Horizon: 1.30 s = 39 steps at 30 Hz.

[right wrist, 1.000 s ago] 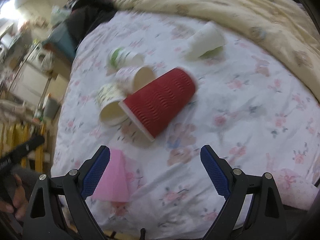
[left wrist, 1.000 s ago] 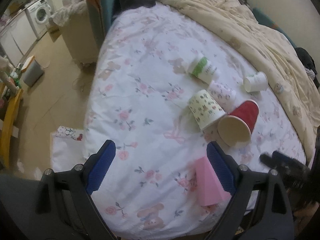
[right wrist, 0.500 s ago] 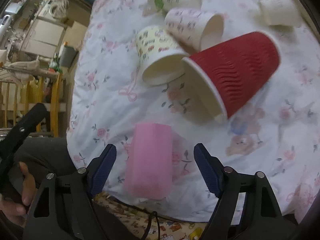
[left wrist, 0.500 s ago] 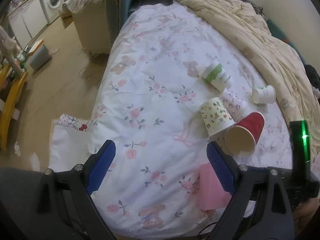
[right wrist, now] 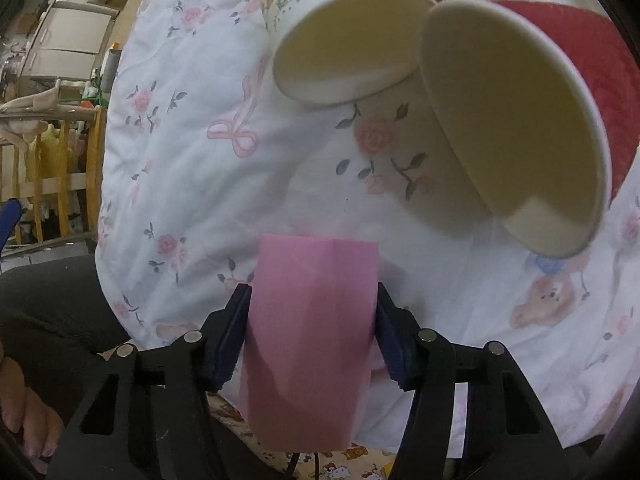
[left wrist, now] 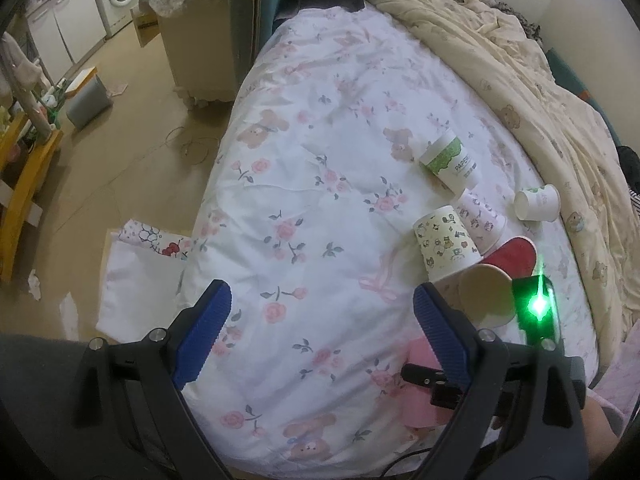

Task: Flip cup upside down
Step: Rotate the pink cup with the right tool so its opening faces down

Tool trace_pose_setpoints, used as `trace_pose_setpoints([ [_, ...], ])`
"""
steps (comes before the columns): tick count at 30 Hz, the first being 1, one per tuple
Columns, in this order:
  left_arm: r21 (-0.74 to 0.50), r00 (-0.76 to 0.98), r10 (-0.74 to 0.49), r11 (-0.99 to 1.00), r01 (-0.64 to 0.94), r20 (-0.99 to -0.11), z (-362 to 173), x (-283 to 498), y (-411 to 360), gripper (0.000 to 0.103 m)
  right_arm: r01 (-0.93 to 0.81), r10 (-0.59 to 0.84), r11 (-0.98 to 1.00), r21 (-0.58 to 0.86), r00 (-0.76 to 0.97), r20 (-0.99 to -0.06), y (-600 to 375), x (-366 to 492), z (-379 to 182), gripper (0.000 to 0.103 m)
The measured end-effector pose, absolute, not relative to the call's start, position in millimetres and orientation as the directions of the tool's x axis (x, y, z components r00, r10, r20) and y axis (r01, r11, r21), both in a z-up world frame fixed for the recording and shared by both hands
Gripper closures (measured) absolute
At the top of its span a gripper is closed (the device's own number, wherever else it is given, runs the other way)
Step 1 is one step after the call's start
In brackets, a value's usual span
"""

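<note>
Right tongs (right wrist: 310, 330) pinch the pink cup (right wrist: 312, 340) at the bed's near edge; left tongs (left wrist: 322, 334) hang spread.

Beyond the right tongs, the red cup (right wrist: 560, 120) and cartoon-print cup (right wrist: 340, 40) lie on their sides, mouths toward them, close ahead. Bare floral quilt (left wrist: 320, 200) stretches ahead of the left tongs. Farther right, a green-and-white cup (left wrist: 450, 162) reads "PAPSCO", partly legible.

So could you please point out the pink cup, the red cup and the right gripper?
pink cup (right wrist: 312, 300), right wrist view, side wall.
red cup (right wrist: 592, 64), right wrist view, ribbed wall.
right gripper (right wrist: 312, 336), right wrist view, between fingertips.
</note>
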<state>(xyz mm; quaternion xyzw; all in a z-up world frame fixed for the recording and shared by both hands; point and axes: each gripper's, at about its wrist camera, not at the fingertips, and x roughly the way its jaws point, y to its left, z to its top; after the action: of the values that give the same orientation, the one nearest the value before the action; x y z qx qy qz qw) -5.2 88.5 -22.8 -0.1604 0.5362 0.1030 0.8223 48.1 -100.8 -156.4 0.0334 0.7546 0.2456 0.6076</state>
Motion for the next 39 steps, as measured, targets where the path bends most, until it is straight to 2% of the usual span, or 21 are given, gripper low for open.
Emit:
trace_pose_setpoints([
  [5,-0.140,0.397,0.003,0.933,-0.331,-0.918,-26.0,-3.9,84.5,0.012,-0.253,0.393,0.865,0.433,-0.196,-0.899,-116.7,43.7,-137.7,0.043],
  [11,-0.128,0.401,-0.003,0.950,-0.286,-0.916,-27.1,-4.4,71.5,0.012,-0.240,0.505,0.828,0.507,-0.074,-0.860,-152.5,36.3,-88.2,0.043],
  [16,-0.092,0.394,-0.021,0.982,-0.163,-0.919,-28.1,-10.8,48.7,0.012,-0.265,0.559,0.810,0.523,0.083,-0.825,-188.1,32.2,-52.6,0.043],
  [23,-0.129,0.385,-0.064,0.981,-0.147,-0.921,-32.0,-10.3,43.4,0.012,-0.226,0.624,0.778,0.586,0.175,-0.761,-210.5,31.3,-55.8,0.043],
  [27,-0.167,0.416,-0.095,0.976,-0.139,-0.904,-25.0,-11.8,38.0,0.012,-0.239,0.620,0.782,0.575,0.215,-0.754,-203.3,29.0,-52.1,0.043],
  [33,-0.270,0.422,-0.232,0.962,-0.033,-0.876,-19.3,-11.6,19.4,0.012,-0.246,0.622,0.781,0.574,0.229,-0.748,-200.9,29.5,-51.3,0.043],
  [39,-0.384,0.356,-0.423,0.906,0.179,-0.833,-12.0,-20.5,-23.1,0.012,-0.272,0.630,0.772,0.574,0.216,-0.746,-190.9,29.1,-52.0,0.043],
])
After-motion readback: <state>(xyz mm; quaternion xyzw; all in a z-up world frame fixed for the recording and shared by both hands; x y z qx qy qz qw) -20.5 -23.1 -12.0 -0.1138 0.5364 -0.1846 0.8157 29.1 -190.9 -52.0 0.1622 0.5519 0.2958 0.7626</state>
